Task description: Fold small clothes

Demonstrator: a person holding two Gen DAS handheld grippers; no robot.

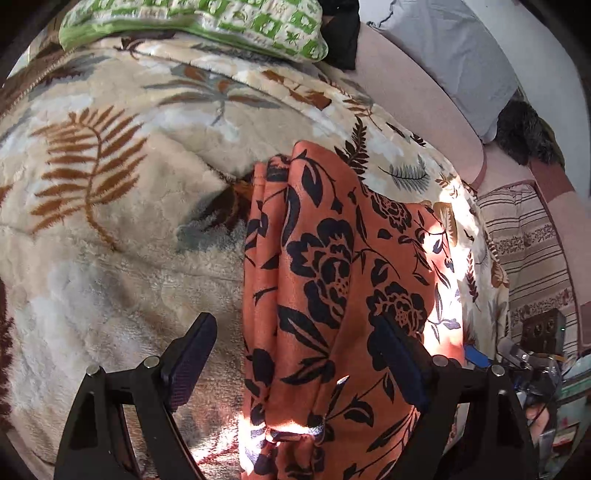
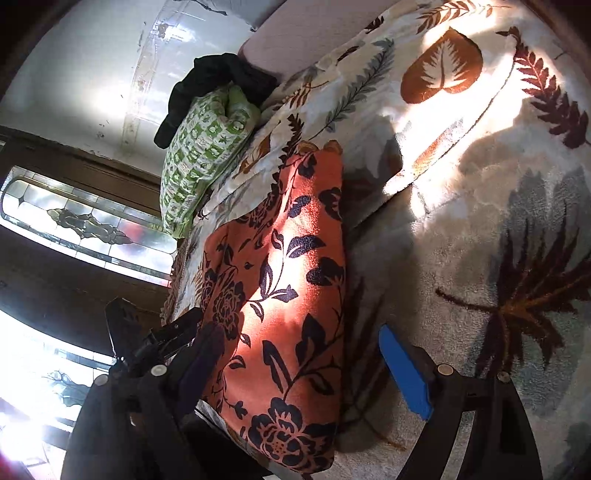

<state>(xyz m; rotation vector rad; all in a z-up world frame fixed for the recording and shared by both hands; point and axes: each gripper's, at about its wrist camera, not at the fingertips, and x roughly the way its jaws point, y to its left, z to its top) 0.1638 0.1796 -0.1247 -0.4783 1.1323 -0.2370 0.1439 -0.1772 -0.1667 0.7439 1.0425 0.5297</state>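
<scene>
An orange garment with a black flower print (image 1: 332,280) lies folded into a long strip on a cream fleece blanket with leaf patterns (image 1: 110,221). My left gripper (image 1: 299,362) is open just above the near end of the garment, one finger over the blanket, the other over the cloth. In the right wrist view the same garment (image 2: 280,295) runs along the bed's edge. My right gripper (image 2: 295,369) is open above its near end, holding nothing. The left gripper (image 2: 159,339) shows at the lower left there.
A green and white patterned pillow (image 1: 221,26) lies at the far end of the bed, also in the right wrist view (image 2: 199,155), with a dark garment (image 2: 221,81) behind it. A grey pillow (image 1: 450,55) and striped cloth (image 1: 524,251) lie to the right. The bed edge drops off beside the garment.
</scene>
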